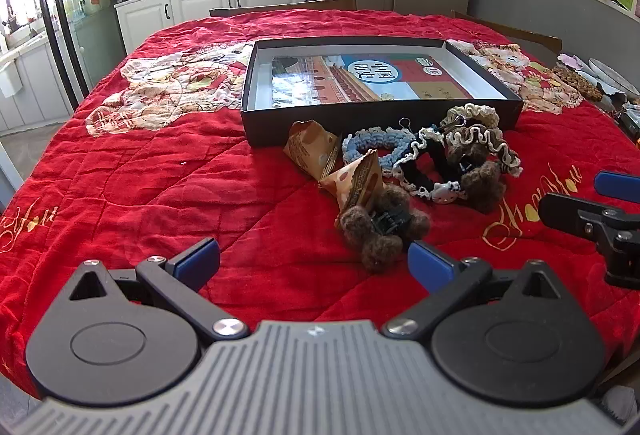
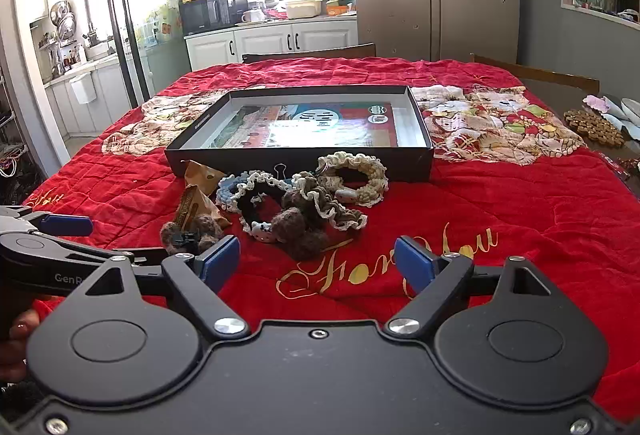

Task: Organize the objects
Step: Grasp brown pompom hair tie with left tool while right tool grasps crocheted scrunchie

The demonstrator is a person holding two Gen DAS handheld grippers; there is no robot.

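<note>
1. The left gripper (image 1: 314,267) is being held low over the red cloth (image 1: 160,175), its jaws spread wide with nothing between them, just short of the nearest fuzzy clip (image 1: 380,227).
2. The right gripper (image 2: 316,263) is being held likewise, jaws spread and empty, over the gold lettering (image 2: 384,263) on the cloth, near the pile.
3. The things to be organized are lying loose on the counter in one heap, just in front of the box (image 1: 380,117): two snack packets (image 1: 316,147), a blue scrunchie (image 1: 368,147), a black one with a white frill (image 1: 420,167), a cream one (image 2: 356,175), brown fuzzy clips and a small cat charm (image 1: 442,191).
4. The box is being left open and shallow, with only a printed sheet (image 1: 360,79) showing on its floor; it is judged to be the intended container, which would explain why the heap is gathered against its near wall.
5. The two grippers are being kept apart, one at each flank of the heap, probably so that separate items can be taken without collision.
6. The scrunchies are overlapping, so a neighbour is likely to be dragged along when one is lifted.
</note>
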